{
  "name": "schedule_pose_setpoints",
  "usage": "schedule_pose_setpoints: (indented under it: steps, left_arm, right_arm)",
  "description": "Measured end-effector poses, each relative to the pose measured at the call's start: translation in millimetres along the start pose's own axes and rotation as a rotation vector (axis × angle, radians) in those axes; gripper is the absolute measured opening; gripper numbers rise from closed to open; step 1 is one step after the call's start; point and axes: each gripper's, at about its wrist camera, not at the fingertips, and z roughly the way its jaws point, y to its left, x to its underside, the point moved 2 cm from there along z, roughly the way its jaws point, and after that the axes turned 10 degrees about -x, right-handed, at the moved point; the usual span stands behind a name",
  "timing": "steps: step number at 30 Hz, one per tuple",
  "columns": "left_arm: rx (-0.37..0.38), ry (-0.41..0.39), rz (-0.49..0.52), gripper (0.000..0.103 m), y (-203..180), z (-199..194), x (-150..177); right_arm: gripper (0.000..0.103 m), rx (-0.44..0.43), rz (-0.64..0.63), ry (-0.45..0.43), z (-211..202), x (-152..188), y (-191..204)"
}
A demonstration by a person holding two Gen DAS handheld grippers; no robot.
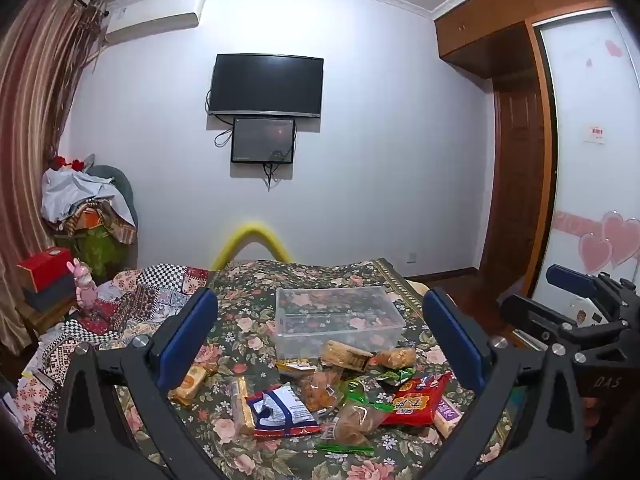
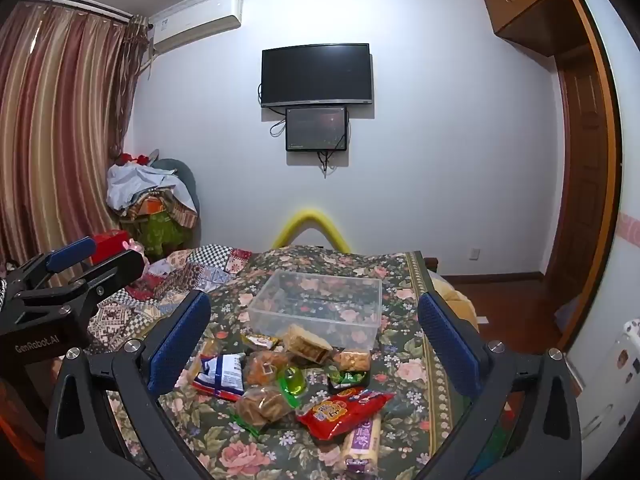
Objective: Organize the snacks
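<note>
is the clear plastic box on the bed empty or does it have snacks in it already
Empty. Through the clear plastic box only the floral bedspread shows; the snack packets all lie outside, piled at its near side.

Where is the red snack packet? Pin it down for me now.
The red snack packet lies on the floral cloth, front right of the pile in both views, nearer than the clear bin, overlapping a pale purple-labelled packet.

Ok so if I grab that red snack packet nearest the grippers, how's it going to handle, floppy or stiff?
Probably floppy: the red snack packet looks like thin, crinkled film that would sag and crumple under the pads. Its glossy surface suggests it may slip. It seems puffed and light, and it overlaps a pale bar, which might shift with it.
</note>
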Motion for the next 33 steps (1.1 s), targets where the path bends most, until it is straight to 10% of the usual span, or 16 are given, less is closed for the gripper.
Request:
schedule_pose_setpoints:
  steps: [33]
  left_arm:
    - [0.02,0.001,-0.01,0.103,0,2,5]
  right_arm:
    - [0.103,-0.009,0.002,0.004,-3,-2,3]
